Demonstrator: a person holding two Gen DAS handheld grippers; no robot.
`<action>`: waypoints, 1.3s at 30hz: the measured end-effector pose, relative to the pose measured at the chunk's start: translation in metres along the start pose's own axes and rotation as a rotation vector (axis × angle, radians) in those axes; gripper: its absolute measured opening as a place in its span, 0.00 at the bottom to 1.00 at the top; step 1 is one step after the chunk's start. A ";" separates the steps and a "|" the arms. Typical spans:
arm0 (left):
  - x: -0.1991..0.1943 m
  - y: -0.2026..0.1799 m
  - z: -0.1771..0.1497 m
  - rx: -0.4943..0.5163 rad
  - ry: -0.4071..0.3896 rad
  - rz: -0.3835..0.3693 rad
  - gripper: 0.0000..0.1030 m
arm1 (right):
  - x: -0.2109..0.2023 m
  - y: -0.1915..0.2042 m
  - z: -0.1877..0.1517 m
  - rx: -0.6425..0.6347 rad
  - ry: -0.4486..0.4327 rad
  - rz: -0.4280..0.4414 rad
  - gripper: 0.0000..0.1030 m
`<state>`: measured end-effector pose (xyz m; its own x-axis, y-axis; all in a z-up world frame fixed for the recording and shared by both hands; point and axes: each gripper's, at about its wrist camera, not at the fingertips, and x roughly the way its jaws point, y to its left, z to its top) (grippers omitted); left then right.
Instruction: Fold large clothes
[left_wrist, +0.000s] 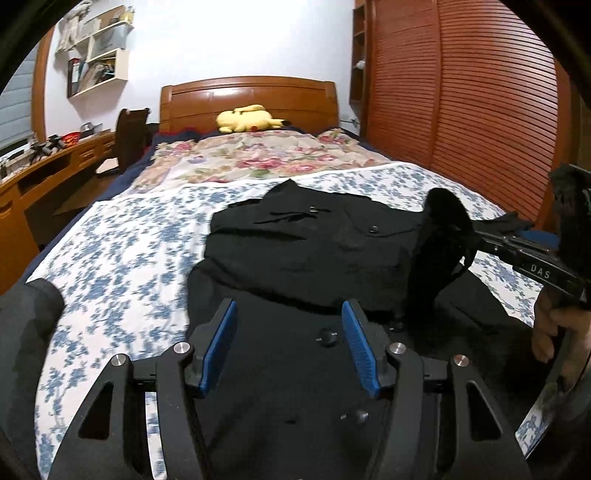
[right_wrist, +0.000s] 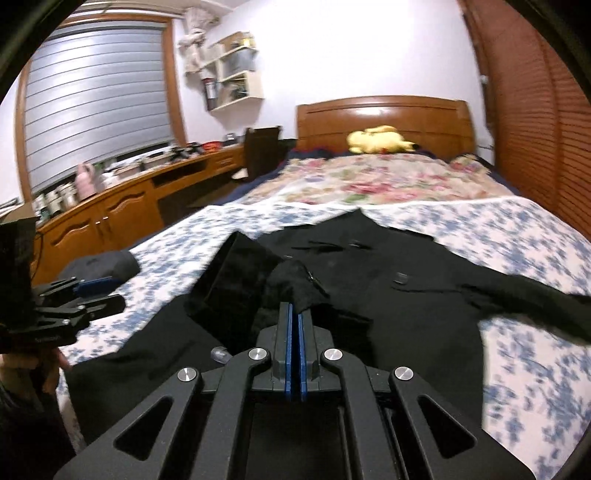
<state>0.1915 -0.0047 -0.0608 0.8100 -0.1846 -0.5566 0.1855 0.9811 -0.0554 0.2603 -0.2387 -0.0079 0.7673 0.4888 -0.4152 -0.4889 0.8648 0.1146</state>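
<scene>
Even, soft indoor light, no hard shadows. Fisheye bends the wardrobe (left_wrist: 461, 110) and window blind (right_wrist: 96, 99) — dark corners. Motion blur smears the bedspread (right_wrist: 535, 258); black coat (left_wrist: 314, 240) shows little detail.

The bed (left_wrist: 110, 236) carries a black coat (left_wrist: 314, 243), a floral blanket (left_wrist: 258, 155) and a yellow plush toy (left_wrist: 245, 119).

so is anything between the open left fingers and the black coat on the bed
Nothing visible. The left gripper hangs open right over the black coat, with only coat fabric and its buttons showing between the blue fingers. The right gripper, off to its side, is shut on a raised fold of the same coat.
</scene>
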 end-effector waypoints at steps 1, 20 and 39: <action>0.001 -0.004 0.001 0.003 0.000 -0.005 0.58 | 0.001 -0.003 -0.002 0.010 0.017 0.000 0.02; 0.024 -0.059 0.008 0.043 0.006 -0.062 0.58 | -0.086 -0.021 0.004 0.067 -0.021 -0.165 0.53; 0.017 -0.059 0.011 0.043 -0.033 -0.062 0.63 | -0.029 -0.006 -0.042 -0.055 0.310 -0.126 0.53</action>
<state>0.2000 -0.0659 -0.0580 0.8141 -0.2476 -0.5253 0.2589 0.9644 -0.0533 0.2238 -0.2627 -0.0342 0.6644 0.3133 -0.6785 -0.4269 0.9043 -0.0005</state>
